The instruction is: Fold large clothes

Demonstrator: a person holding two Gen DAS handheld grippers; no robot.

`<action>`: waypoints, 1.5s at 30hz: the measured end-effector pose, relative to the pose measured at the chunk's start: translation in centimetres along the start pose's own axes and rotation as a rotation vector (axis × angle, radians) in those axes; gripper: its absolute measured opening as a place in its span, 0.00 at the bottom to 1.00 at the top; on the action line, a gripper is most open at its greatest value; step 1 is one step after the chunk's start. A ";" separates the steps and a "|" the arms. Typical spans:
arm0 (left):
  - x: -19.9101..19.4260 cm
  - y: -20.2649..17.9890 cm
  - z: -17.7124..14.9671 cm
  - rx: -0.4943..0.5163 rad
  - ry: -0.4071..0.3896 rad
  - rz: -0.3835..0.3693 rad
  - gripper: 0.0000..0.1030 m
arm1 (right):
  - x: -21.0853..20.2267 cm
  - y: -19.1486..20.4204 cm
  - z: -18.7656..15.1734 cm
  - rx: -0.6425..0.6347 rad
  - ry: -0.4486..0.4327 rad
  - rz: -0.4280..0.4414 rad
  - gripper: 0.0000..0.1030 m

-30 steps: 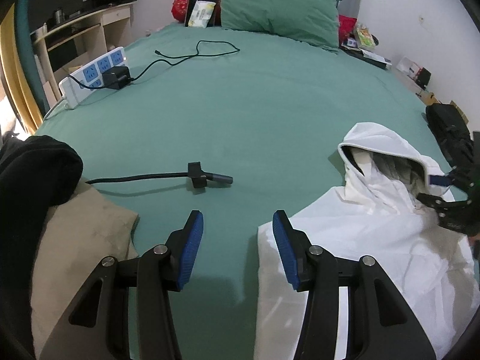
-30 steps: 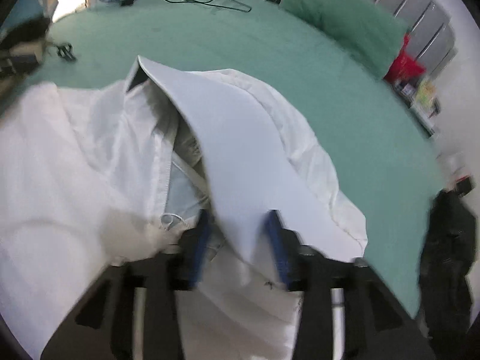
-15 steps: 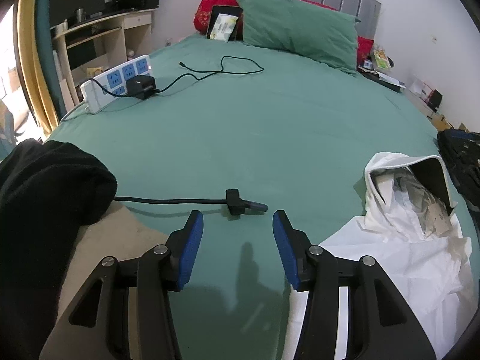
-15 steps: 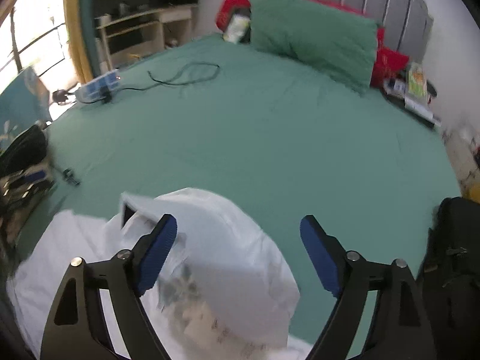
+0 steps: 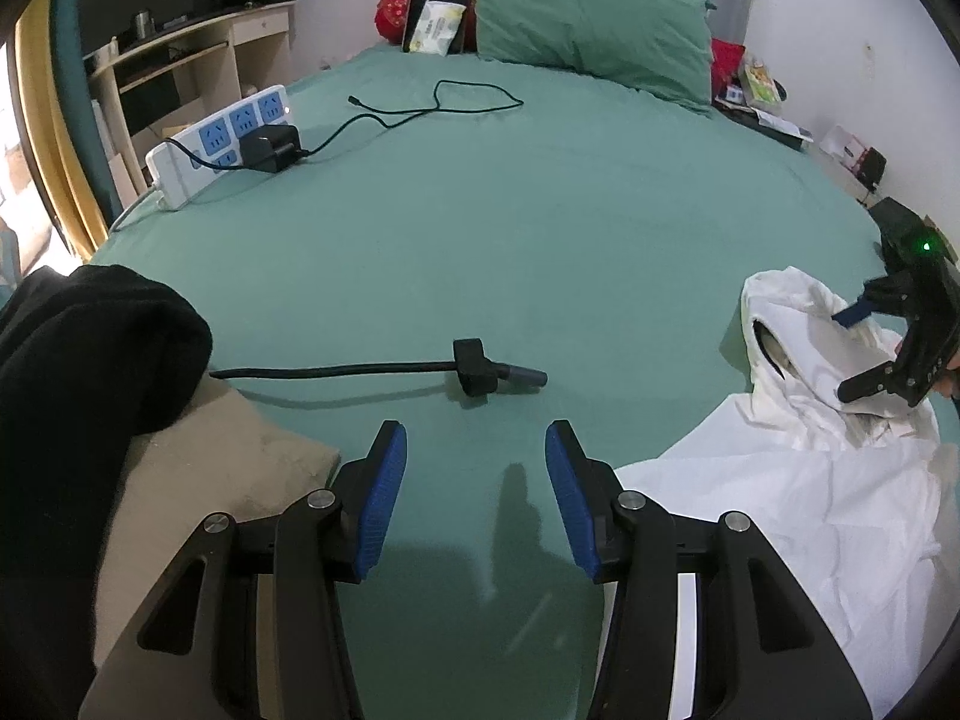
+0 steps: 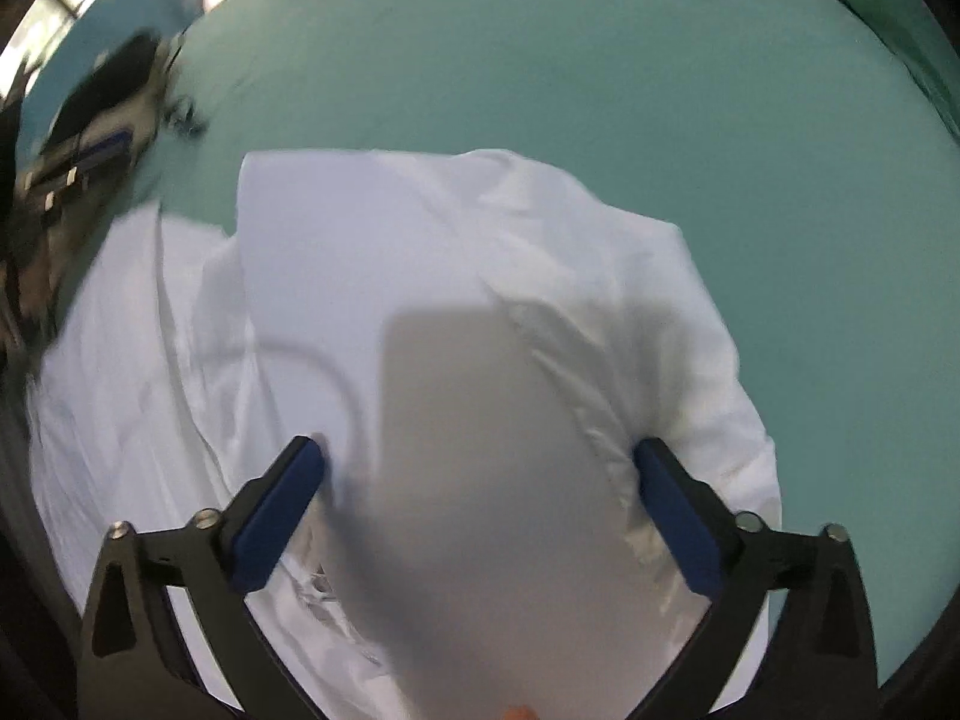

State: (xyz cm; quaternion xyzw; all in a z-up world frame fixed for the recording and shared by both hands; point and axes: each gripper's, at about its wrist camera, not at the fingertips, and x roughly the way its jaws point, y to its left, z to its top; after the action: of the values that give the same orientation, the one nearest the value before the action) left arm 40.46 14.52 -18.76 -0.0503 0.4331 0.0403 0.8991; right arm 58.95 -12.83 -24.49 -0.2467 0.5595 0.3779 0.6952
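A white hooded garment [image 5: 798, 492] lies crumpled on the green bed sheet [image 5: 510, 228] at the right of the left wrist view. Its hood [image 5: 780, 312] stands up at the far end. My right gripper [image 5: 864, 348] is wide open right over the hood, jaws on either side of it. In the right wrist view the hood [image 6: 480, 360] fills the space between the open blue pads [image 6: 282, 516], and the right gripper [image 6: 480, 480] is not closed on it. My left gripper [image 5: 474, 456] is open and empty above bare sheet, left of the garment's edge.
A black cable with a plug [image 5: 474, 360] lies just ahead of the left gripper. A black garment [image 5: 78, 372] and a beige cushion [image 5: 228, 468] sit at the left. A power strip [image 5: 222, 138], charger cord [image 5: 432, 102] and green pillow [image 5: 588, 30] lie farther back.
The right gripper let go of the hood, lifted away, and has now come back down open over the hood. The left gripper drew back to the left, off the garment.
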 end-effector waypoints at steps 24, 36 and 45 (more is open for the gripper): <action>-2.1 -2.1 -0.4 0.030 -0.023 -0.072 0.50 | 1.5 23.7 -8.4 -0.610 -0.160 -1.056 0.23; -3.7 -6.9 -1.3 0.056 -0.037 -0.252 0.50 | 2.4 30.1 -15.1 -0.319 -0.302 -0.962 0.46; -5.4 -12.3 -3.2 0.096 -0.039 -0.419 0.50 | -2.0 29.2 -18.3 0.041 -0.419 -0.657 0.57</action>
State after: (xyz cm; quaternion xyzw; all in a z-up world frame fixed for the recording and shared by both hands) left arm 36.01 1.79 -15.85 -0.0956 0.3972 -0.1669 0.8973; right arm 24.56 -10.09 -24.85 -0.3163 0.3038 0.1663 0.8832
